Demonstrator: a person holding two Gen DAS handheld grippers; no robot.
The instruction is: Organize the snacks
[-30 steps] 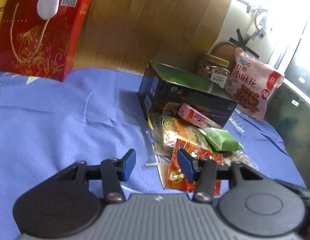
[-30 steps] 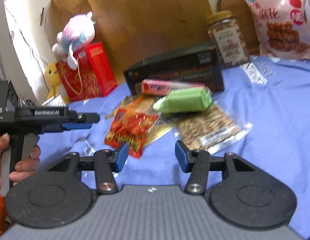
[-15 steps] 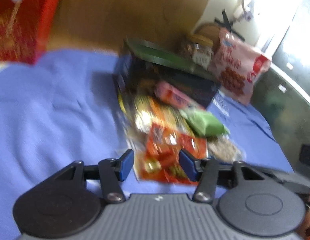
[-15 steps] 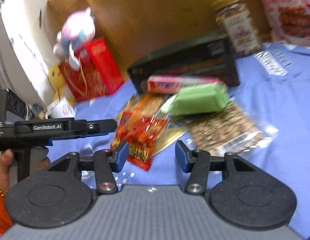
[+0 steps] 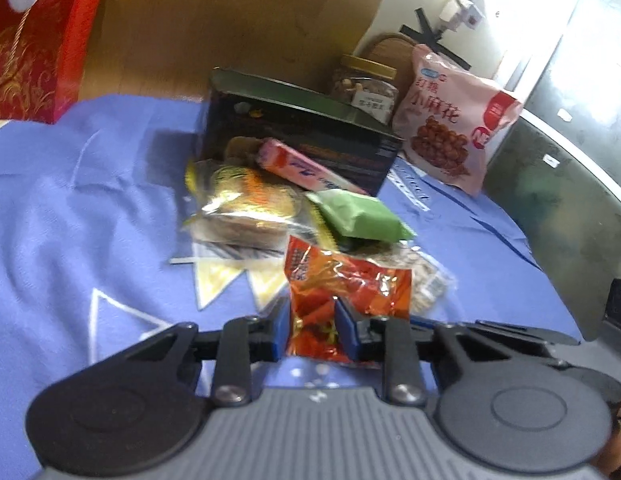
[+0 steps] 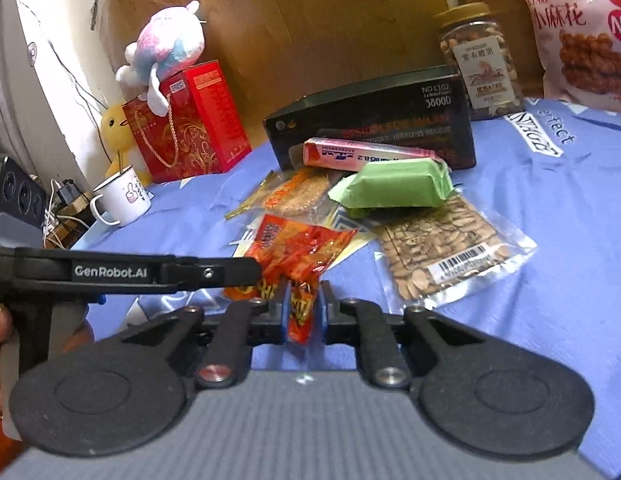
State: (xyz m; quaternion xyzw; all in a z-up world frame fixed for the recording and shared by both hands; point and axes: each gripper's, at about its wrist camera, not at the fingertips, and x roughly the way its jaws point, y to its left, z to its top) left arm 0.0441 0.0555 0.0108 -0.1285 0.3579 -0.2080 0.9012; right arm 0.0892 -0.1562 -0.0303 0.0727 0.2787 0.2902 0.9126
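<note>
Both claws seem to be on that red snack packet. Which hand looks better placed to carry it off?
Probably the right gripper: it pinches the red snack packet tightly at its near end. The left gripper straddles it more loosely.

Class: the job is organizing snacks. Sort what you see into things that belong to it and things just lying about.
Belong: red snack packet, pinched by both grippers; green packet; pink bar; seed packet; dark box.

Lying about: mug; plush toy; red gift bag.

Setting: lived-in home room. Evidence: blue cloth (image 6: 550, 200) spread as the work surface, plush toy (image 6: 166, 46) atop red gift bag (image 6: 186, 128), enamel mug (image 6: 124, 198), cardboard backdrop (image 6: 310, 20), nut jar (image 6: 478, 56).
</note>
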